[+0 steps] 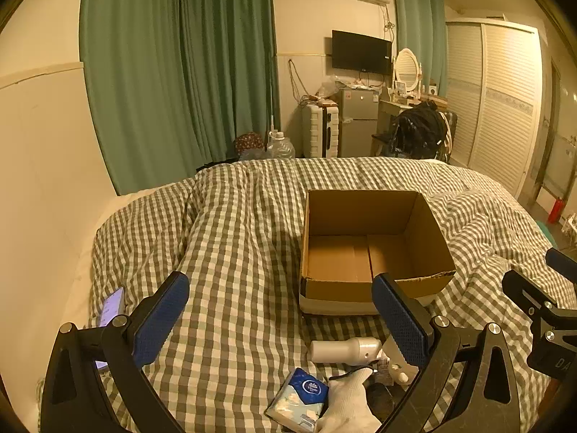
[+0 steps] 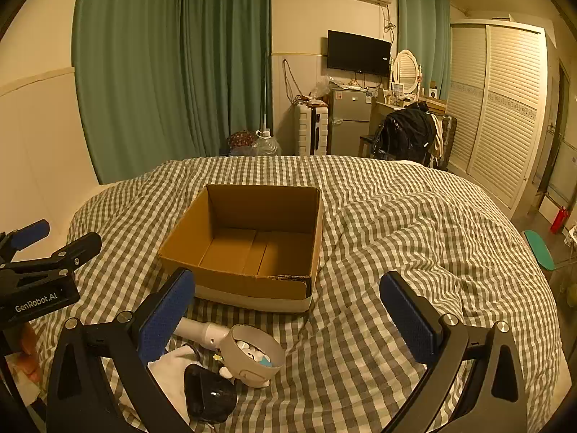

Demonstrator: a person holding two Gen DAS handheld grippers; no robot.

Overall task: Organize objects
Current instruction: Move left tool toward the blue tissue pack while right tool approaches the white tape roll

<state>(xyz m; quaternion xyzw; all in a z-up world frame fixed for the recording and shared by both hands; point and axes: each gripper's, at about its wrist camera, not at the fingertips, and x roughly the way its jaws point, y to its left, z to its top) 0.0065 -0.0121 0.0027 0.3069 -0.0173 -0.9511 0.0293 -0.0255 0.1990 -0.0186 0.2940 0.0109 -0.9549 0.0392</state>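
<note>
An open, empty cardboard box [image 1: 375, 249] sits on the checked bed cover; it also shows in the right wrist view [image 2: 249, 245]. Near its front lie a white bottle [image 1: 346, 350], a blue tissue pack [image 1: 299, 398], a white glove [image 1: 349, 397], a round roll of tape [image 2: 252, 355] and a black object [image 2: 209, 393]. My left gripper [image 1: 281, 321] is open and empty, above the cover left of the box. My right gripper [image 2: 288, 317] is open and empty, just in front of the box.
A lit phone [image 1: 110, 306] lies at the bed's left edge near the wall. Beyond the bed stand green curtains [image 1: 180, 72], a small fridge [image 1: 357, 122], a suitcase [image 1: 319, 130] and a louvred wardrobe [image 2: 501, 108].
</note>
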